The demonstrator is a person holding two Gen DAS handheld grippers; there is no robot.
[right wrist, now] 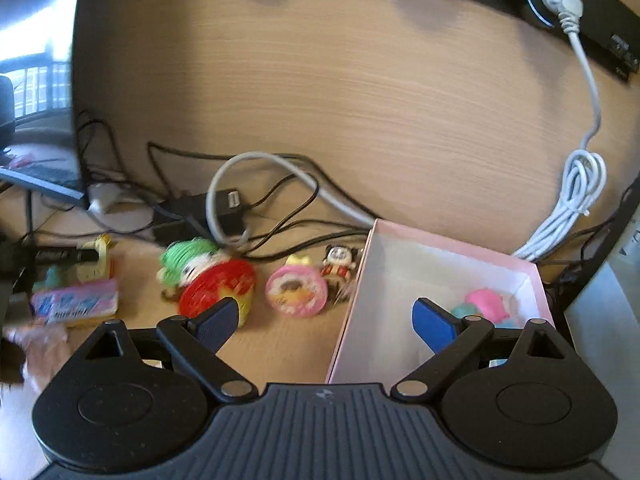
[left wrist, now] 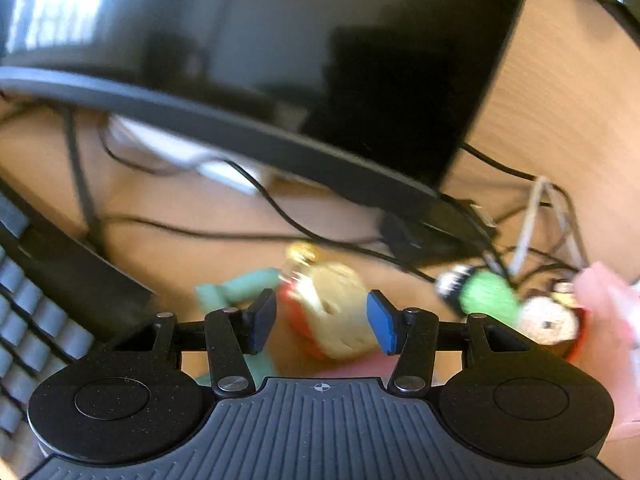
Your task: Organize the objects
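My left gripper [left wrist: 322, 322] is open and hangs low over a blurred yellow toy with a gold top and a red side [left wrist: 340, 312]. The toy lies between the fingers, and neither pad clearly presses on it. A teal toy [left wrist: 244, 284] lies behind it. My right gripper [right wrist: 326, 324] is wide open and empty, straddling the left wall of a pink box [right wrist: 400, 276] with a white inside. Pink and teal toys [right wrist: 484, 300] sit in the box. Left of it on the desk are a pink donut toy [right wrist: 296, 290], a small figure [right wrist: 340, 264] and a green-haired doll [right wrist: 208, 272].
A dark monitor [left wrist: 280, 60] stands over the desk, with a keyboard [left wrist: 24, 320] at the left. Black cables and an adapter [right wrist: 200, 212] tangle behind the toys. A white cord [right wrist: 580, 184] runs down to the box. A pink packet [right wrist: 76, 304] lies at the far left.
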